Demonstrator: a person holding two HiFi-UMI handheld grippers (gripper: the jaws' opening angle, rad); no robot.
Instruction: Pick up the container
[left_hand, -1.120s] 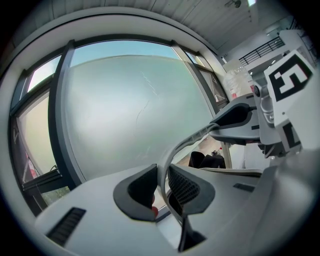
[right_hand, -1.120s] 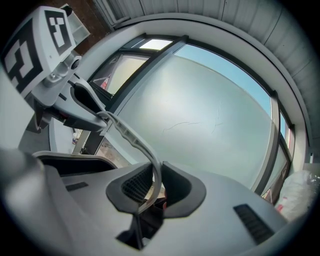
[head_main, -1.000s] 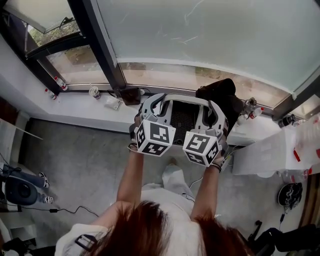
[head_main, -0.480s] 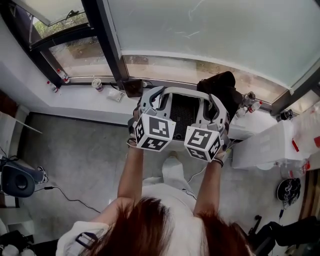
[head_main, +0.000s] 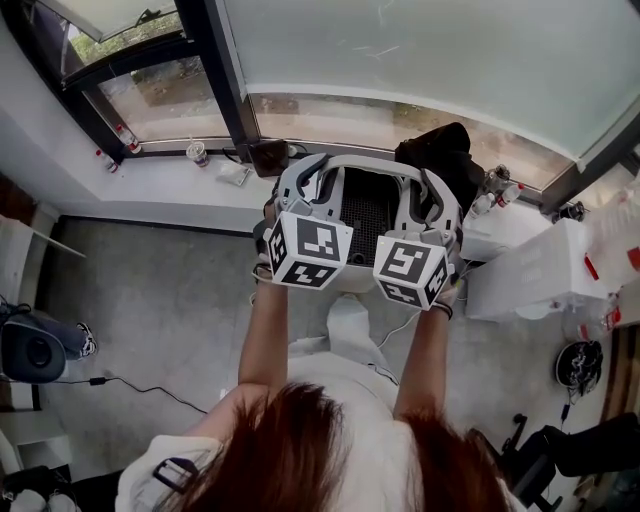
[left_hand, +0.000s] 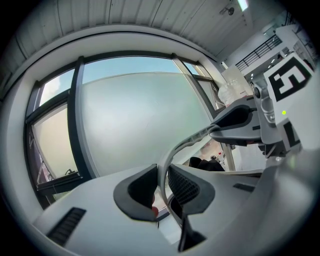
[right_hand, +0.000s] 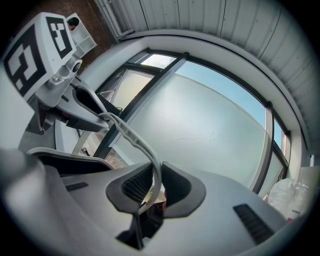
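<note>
In the head view I hold up a grey container (head_main: 368, 166) with a dark mesh inside, between both grippers, over the floor in front of a window sill. The left gripper (head_main: 312, 192) is shut on its left rim, the right gripper (head_main: 430, 200) on its right rim. In the left gripper view the thin grey rim (left_hand: 176, 148) runs between the dark pads (left_hand: 187, 186) of the left gripper (left_hand: 161, 186) and arcs over to the right gripper (left_hand: 239, 118). In the right gripper view that rim (right_hand: 134, 141) is clamped by the right gripper (right_hand: 152, 186) and leads to the left gripper (right_hand: 90, 106).
The white sill (head_main: 170, 188) carries a cup (head_main: 197, 152), small bottles (head_main: 118, 158) and a black bag (head_main: 440, 150). A dark window post (head_main: 222, 70) rises behind. White boxes (head_main: 545, 282) stand at the right, a blue-grey device (head_main: 30, 350) and a cable (head_main: 140, 385) on the floor at the left.
Both grippers keep the same hold on the container. Container and grippers sit a little higher in the head view, and the sill and floor have shifted in the frame with them.
</note>
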